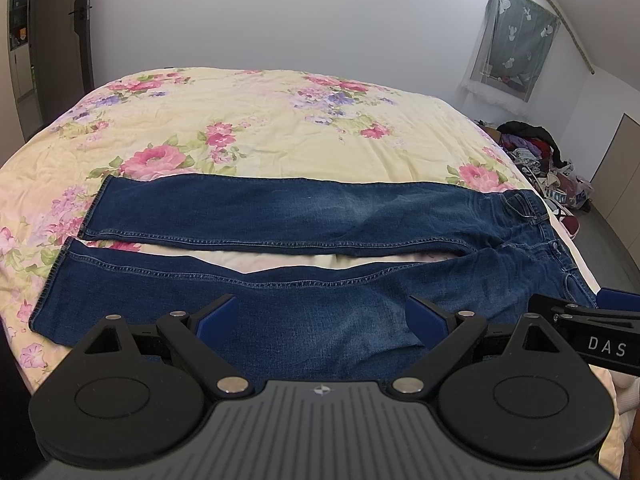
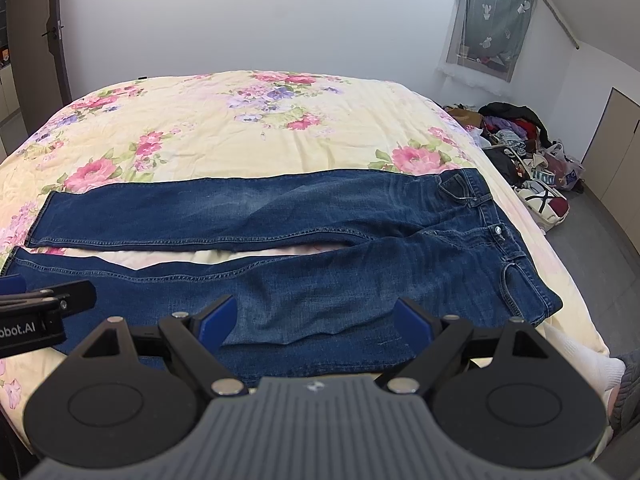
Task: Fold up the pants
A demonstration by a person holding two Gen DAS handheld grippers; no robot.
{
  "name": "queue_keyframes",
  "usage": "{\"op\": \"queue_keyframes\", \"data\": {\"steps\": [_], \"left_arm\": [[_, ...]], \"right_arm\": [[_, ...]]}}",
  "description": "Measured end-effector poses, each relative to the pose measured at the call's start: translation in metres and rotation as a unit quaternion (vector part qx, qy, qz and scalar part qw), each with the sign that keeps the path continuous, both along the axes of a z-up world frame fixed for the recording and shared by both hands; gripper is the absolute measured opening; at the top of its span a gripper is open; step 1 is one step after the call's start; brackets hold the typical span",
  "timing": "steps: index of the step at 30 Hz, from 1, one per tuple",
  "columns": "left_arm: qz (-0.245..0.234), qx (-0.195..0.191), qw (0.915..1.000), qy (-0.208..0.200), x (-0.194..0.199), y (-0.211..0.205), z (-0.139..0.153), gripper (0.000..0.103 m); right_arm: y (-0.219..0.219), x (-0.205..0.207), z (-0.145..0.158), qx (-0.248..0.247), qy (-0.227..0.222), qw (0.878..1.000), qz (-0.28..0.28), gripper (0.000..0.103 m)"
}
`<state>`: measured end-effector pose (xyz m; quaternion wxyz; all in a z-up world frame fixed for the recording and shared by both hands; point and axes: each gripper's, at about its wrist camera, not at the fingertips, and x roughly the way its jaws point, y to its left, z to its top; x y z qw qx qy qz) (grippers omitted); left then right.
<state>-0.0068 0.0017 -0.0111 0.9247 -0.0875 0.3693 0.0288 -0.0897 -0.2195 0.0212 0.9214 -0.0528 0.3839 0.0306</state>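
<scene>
The pants lie flat and unfolded across the near half of the bed, waistband toward its right edge, hems toward its left edge, with the 2 legs parted by a narrow strip of floral cover. Nothing looks folded, so the task seems to be at its first step. The left hand-held gripper hovers over the near leg with its fingers spread and nothing between them; the right hand-held gripper hovers the same way nearer the waist, also spread. The next move probably calls for pinching the near leg's outer seam at 2 places and laying it over the far leg. No containers are in play; a pile of clothes and bags sits on the floor beyond the bed's right edge.
</scene>
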Motion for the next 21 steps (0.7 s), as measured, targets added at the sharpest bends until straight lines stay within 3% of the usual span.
{"op": "queue_keyframes", "data": {"steps": [21], "left_arm": [[0.0, 0.0, 1.0, 0.001, 0.0014, 0.0006, 0.0008, 0.103]], "right_arm": [[-0.0016, 0.0, 0.0016, -0.001, -0.003, 1.0, 0.001, 0.082]]}}
